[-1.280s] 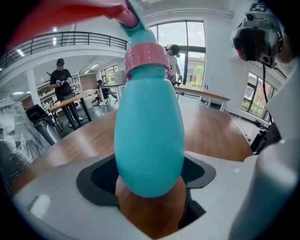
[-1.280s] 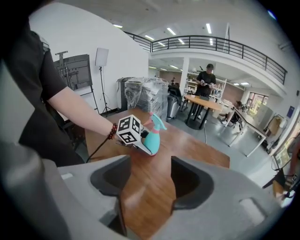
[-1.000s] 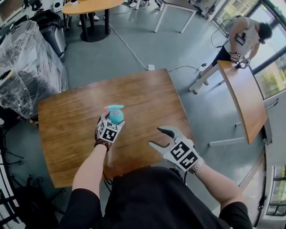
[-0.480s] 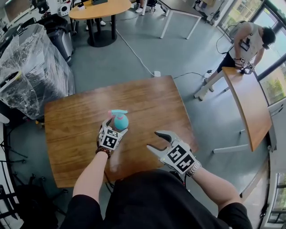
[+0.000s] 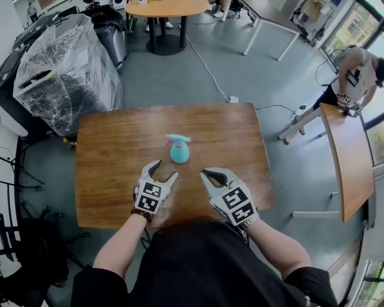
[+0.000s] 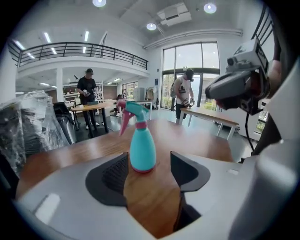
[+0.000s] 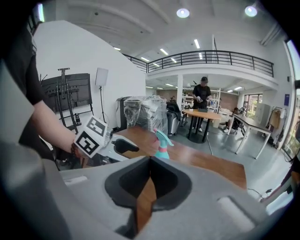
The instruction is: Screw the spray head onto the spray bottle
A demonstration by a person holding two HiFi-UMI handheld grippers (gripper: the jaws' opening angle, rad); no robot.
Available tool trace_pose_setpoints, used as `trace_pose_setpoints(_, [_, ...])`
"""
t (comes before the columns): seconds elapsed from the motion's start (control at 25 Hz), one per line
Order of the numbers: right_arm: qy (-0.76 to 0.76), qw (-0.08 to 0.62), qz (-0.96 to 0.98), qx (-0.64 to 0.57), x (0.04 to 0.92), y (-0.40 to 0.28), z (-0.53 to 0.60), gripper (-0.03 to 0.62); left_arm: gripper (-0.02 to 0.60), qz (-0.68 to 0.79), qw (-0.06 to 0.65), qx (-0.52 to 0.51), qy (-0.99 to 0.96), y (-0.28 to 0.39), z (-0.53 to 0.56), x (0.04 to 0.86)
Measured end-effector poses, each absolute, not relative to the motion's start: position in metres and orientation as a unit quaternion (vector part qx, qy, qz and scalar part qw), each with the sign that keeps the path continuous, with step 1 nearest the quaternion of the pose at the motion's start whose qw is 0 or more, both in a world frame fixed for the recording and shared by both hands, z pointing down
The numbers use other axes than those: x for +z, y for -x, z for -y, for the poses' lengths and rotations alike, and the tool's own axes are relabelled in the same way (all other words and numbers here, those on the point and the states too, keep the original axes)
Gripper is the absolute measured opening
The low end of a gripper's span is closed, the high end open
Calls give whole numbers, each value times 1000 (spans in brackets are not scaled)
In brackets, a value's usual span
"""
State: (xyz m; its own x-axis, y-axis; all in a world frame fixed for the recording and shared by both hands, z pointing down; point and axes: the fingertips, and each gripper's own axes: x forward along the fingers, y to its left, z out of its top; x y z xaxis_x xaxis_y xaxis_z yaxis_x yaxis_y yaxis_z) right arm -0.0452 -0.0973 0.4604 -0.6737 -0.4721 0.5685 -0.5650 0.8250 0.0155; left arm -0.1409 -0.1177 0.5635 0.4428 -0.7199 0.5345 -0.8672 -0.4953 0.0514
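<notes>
A teal spray bottle [image 5: 179, 151] with its teal and pink spray head [image 5: 178, 139] on top stands upright on the wooden table [image 5: 114, 150]. My left gripper [image 5: 167, 169] is open a short way in front of it, and nothing is between its jaws, which have just been closing. In the left gripper view the bottle [image 6: 142, 145] stands just beyond the jaw tips [image 6: 149, 168]. My right gripper [image 5: 207, 173] is to the right of the bottle and has just closed shut with nothing in it. In the right gripper view the pads meet [image 7: 150, 164], and the bottle [image 7: 162, 149] stands farther off.
Equipment wrapped in plastic [image 5: 66, 66] stands off the table's far left corner. A round table [image 5: 168, 7] is at the back. A person [image 5: 354, 75] bends over a second wooden table [image 5: 348, 156] at the right. A cable [image 5: 210, 72] runs over the floor.
My left gripper was at the bottle and has drawn back toward me, leaving it standing. The right gripper's jaws went from open to shut, and it moved toward the middle.
</notes>
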Motion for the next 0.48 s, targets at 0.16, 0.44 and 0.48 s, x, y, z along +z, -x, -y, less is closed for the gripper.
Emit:
trace_pose_setpoints(0.16, [-281, 271, 916, 95, 467, 59, 101, -8, 210, 480, 162, 168, -845, 129, 108, 512])
trace_pose_setpoints(0.44, [-275, 248, 922, 112, 469, 79, 97, -8, 11, 466, 163, 125, -861, 114, 98, 468])
trace_pose_setpoints(0.48, [-275, 244, 923, 110, 468, 80, 98, -8, 11, 464, 165, 123, -862, 113, 98, 466])
